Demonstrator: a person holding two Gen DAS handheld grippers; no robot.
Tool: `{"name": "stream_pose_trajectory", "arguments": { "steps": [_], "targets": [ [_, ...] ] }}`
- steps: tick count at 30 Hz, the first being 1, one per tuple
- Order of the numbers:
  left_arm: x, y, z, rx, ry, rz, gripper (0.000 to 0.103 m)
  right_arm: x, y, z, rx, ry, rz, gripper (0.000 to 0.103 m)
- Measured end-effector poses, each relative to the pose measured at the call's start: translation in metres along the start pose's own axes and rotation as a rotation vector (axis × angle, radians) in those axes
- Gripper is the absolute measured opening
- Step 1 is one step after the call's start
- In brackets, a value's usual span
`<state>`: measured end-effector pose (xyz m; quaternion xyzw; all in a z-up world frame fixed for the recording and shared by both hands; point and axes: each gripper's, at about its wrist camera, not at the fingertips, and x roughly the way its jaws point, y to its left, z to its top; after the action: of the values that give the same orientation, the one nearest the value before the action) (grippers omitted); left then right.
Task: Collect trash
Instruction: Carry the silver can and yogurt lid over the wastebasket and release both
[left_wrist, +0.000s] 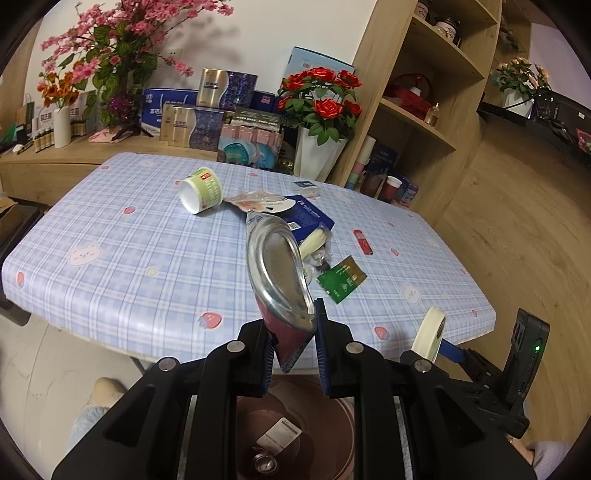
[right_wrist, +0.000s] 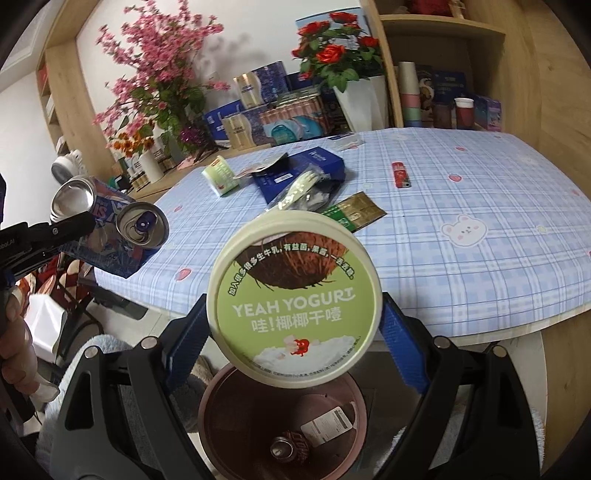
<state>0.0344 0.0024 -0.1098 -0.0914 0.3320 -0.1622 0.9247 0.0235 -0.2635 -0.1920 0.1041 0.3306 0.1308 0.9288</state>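
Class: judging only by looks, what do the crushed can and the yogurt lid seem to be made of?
Crushed can: thin metal, probably aluminium; shiny mirror-like base, dented body, printed coating.
Yogurt lid: looks like paperboard with a matte printed face and cream rolled rim, though plastic cannot be excluded.

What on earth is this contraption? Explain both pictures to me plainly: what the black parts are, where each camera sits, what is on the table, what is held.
No robot here: a person holds a hand tool with a two-fingered claw in each hand, with a wide-angle camera on each looking along the fingers.

The left-hand picture shows the left claw shut on a crushed drink can. The right-hand picture shows the right claw gripping a round yogurt lid by its edges.

Both hang above a brown bin that already holds a can and a label.

On the checked tablecloth lie a tipped yogurt cup, a blue box, a green packet and a red lighter.
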Motion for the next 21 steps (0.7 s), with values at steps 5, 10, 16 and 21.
{"name": "stream_pose_trajectory", "arguments": {
  "steps": [5,10,16,21],
  "targets": [
    [-0.005,0.006,-0.01,-0.006,0.006,0.025,0.019,0.003,0.009,-0.004,-0.024,0.01,0.029,0.087],
    [-0.006,0.008,-0.019,-0.006,0.011,0.039,0.019,0.009,0.017,-0.009,-0.045,0.037,0.064,0.089],
    [-0.002,0.004,-0.028,0.014,0.026,0.046,0.019,0.013,0.018,-0.013,-0.04,0.05,0.081,0.094],
    [0.002,-0.001,-0.035,0.026,0.046,0.041,0.019,0.009,0.01,-0.012,-0.012,0.028,0.056,0.095]
  ]
}}
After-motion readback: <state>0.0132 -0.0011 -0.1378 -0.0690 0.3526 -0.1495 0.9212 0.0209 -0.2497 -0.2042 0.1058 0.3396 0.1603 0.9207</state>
